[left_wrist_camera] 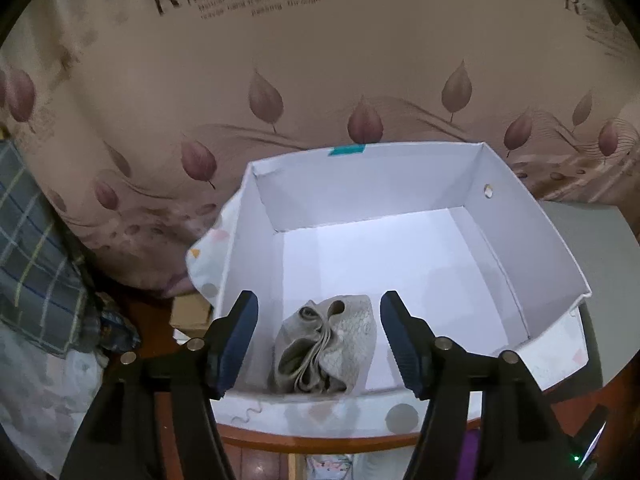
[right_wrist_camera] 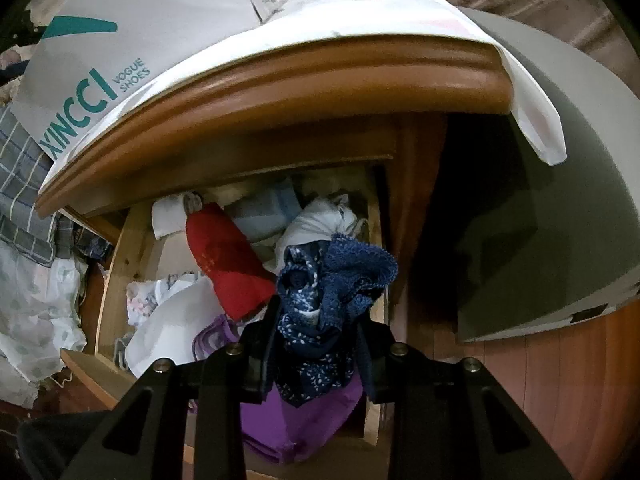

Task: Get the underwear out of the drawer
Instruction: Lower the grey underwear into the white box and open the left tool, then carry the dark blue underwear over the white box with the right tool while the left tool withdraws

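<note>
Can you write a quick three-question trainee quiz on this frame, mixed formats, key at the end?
1. True or false: the left gripper is clamped on the grey underwear in the white box.
2. What does the right gripper hold? A) red garment B) blue patterned underwear C) purple garment
3. Fill in: the right gripper holds its item above the open ____.

Key:
1. False: its jaws stand apart and the grey underwear lies loose on the box floor.
2. B: the blue patterned underwear; the red garment and purple garment lie in the drawer.
3. drawer
</note>
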`<action>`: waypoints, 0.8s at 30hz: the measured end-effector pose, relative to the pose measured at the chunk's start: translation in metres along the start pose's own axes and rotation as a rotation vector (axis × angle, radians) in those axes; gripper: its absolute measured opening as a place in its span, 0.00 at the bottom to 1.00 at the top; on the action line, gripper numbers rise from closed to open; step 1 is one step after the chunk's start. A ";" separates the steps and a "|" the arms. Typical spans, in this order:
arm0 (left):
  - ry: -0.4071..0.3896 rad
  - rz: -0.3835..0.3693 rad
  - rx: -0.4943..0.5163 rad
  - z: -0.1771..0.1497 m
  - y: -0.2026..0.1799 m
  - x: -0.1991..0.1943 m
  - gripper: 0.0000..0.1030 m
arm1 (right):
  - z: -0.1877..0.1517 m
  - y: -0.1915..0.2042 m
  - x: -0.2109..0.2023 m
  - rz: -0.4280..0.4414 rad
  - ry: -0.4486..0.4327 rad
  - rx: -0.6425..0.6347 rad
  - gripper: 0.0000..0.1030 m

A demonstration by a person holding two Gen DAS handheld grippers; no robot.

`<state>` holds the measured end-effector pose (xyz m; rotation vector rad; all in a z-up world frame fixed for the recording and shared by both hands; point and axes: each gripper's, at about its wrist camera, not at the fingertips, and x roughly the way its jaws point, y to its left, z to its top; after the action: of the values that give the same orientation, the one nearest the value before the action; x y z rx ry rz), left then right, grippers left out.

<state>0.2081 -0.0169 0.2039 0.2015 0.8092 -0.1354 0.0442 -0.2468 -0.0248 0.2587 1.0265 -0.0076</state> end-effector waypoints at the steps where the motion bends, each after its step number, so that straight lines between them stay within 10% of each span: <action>1: -0.018 0.008 0.007 -0.004 -0.001 -0.008 0.62 | 0.000 0.001 0.000 -0.005 -0.003 -0.006 0.32; 11: -0.099 0.091 -0.040 -0.101 0.013 -0.055 0.74 | -0.004 0.006 -0.015 -0.003 -0.064 -0.030 0.32; 24: 0.067 0.181 -0.254 -0.221 0.055 0.021 0.74 | 0.045 0.015 -0.125 -0.065 -0.230 -0.136 0.32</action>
<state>0.0777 0.0868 0.0464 0.0389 0.8630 0.1447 0.0187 -0.2559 0.1064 0.0977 0.8024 -0.0255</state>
